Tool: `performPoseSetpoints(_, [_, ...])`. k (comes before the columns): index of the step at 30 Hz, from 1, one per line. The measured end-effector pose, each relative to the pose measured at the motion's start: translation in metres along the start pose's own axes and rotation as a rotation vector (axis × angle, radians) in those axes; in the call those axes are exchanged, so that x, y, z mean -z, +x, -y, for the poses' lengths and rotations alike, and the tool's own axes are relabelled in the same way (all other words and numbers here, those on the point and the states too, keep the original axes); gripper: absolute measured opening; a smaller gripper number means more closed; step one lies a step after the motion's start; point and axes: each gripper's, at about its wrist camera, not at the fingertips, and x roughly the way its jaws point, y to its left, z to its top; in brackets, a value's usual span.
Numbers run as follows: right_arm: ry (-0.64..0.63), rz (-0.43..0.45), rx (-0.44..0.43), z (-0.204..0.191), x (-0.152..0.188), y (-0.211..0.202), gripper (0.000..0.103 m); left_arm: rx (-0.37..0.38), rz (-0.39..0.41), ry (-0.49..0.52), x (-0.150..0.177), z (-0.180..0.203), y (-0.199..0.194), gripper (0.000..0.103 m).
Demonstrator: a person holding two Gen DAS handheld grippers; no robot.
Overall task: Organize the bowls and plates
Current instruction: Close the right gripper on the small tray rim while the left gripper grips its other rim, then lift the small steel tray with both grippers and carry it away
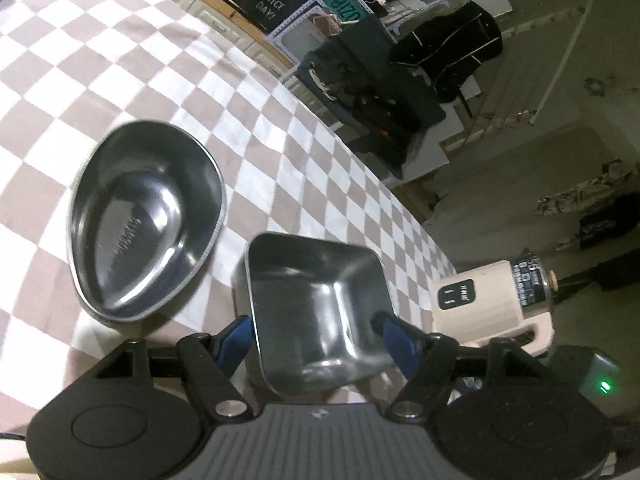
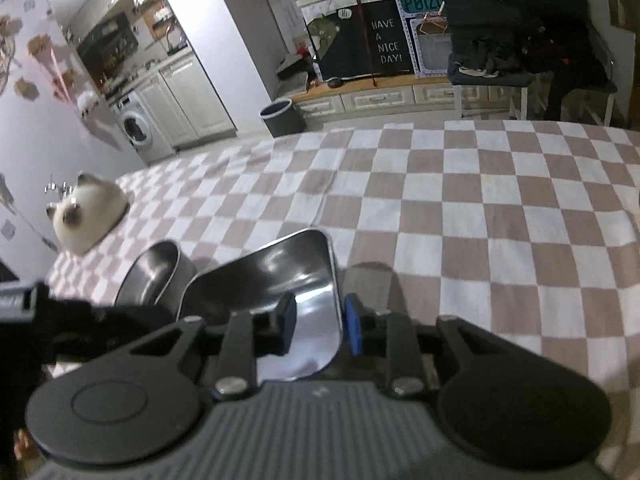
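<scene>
A square steel bowl (image 1: 320, 300) stands on the checked tablecloth (image 1: 160, 60) between the fingers of my left gripper (image 1: 316, 332). Its blue pads (image 1: 238, 334) lie against the bowl's two side walls. To the left lies an oval steel dish (image 1: 144, 220), apart from the bowl. In the right wrist view a rounded-square steel plate (image 2: 272, 276) sits tilted, with a round steel bowl (image 2: 156, 276) just left of it. My right gripper (image 2: 320, 322) straddles the plate's right rim, one pad inside and one outside, with a gap still showing.
A beige appliance (image 1: 492, 300) lies at the table's right edge, beside a device with a green light (image 1: 600, 384). A white cat (image 2: 88, 216) rests at the far left of the tablecloth (image 2: 480, 208). Beyond the table stand a bin (image 2: 280, 116) and cabinets.
</scene>
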Motion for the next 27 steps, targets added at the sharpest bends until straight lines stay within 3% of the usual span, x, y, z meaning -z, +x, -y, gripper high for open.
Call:
performPoseSetpoints(13, [-0.031, -0.067, 0.088, -0.025, 0.035, -0.020, 0.028, -0.163, -0.044, 0.108, -0.015, -0.009, -0.002, 0.011])
performPoseSetpoints(16, [0.032, -0.067, 0.124, -0.016, 0.033, -0.014, 0.019, -0.183, -0.062, 0.150, -0.013, -0.005, 0.001, 0.010])
performPoseSetpoints(20, [0.123, -0.048, 0.152, -0.003, 0.030, -0.005, 0.014, -0.213, -0.062, 0.243, -0.008, 0.005, 0.006, 0.010])
performPoseSetpoints(27, [0.157, -0.024, 0.186, 0.004, 0.030, 0.002, 0.011, -0.209, -0.042, 0.286, -0.013, 0.008, 0.013, 0.010])
